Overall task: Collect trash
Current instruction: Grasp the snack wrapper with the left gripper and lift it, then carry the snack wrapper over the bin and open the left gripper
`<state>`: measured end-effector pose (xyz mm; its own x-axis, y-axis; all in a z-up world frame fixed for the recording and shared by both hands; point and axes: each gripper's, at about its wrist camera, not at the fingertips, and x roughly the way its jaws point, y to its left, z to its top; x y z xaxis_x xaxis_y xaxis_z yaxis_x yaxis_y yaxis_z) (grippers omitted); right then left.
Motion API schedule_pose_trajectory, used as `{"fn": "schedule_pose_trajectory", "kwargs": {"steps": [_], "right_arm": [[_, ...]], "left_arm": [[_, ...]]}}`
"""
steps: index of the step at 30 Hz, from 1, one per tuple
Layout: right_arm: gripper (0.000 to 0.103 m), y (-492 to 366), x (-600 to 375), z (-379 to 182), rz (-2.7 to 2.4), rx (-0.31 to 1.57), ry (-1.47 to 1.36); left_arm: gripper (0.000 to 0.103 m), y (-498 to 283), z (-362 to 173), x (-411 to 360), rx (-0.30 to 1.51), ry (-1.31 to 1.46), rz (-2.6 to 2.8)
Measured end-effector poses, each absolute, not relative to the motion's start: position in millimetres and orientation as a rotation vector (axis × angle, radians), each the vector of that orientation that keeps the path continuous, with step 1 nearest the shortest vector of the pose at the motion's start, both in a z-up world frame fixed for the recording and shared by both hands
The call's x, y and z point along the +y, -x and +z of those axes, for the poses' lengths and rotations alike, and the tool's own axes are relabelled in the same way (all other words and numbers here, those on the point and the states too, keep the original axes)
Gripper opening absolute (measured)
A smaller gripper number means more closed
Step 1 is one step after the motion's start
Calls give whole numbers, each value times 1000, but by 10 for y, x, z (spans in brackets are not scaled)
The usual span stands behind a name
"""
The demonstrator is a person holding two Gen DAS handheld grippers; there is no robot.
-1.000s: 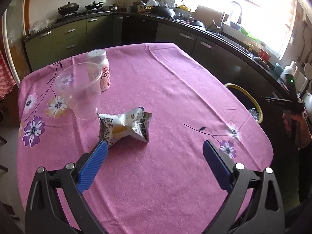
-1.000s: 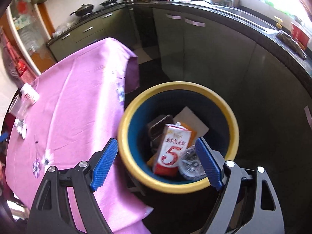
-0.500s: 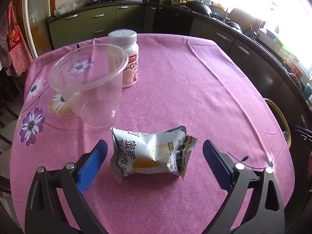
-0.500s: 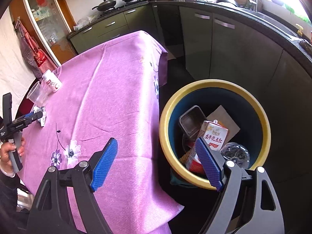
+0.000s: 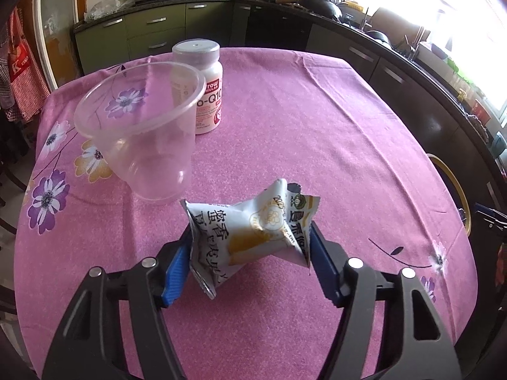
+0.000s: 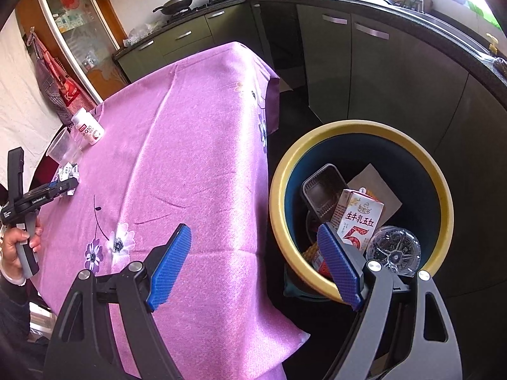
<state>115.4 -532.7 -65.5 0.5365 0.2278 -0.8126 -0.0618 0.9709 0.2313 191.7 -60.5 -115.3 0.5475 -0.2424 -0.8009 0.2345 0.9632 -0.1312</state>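
Presently on the pink flowered-cloth bench (image 5: 317,133): crumpled white printed snack wrapper (image 5: 250,237), between the closing blue pads of the left hand-held gripper (image 5: 248,261), both pads touching it. Behind it, clear plastic cup (image 5: 142,133); white supplement bottle (image 5: 202,85). Right hand-held gripper (image 6: 253,269): wide, empty, over the bench edge beside the yellow-rimmed blue bin (image 6: 440,196) holding a milk carton (image 6: 358,218).
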Motion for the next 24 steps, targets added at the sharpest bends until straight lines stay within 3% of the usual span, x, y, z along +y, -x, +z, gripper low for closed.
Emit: {"fn": "schedule_pose_trajectory", "kwargs": {"steps": [12, 24], "right_arm": [[81, -1007, -5352, -512, 159, 948, -171], [81, -298, -6200, -301, -84, 860, -232]], "left_arm": [[65, -1604, -702, -1059, 871, -54, -439], [65, -1609, -397, -3104, 859, -246, -871]]}}
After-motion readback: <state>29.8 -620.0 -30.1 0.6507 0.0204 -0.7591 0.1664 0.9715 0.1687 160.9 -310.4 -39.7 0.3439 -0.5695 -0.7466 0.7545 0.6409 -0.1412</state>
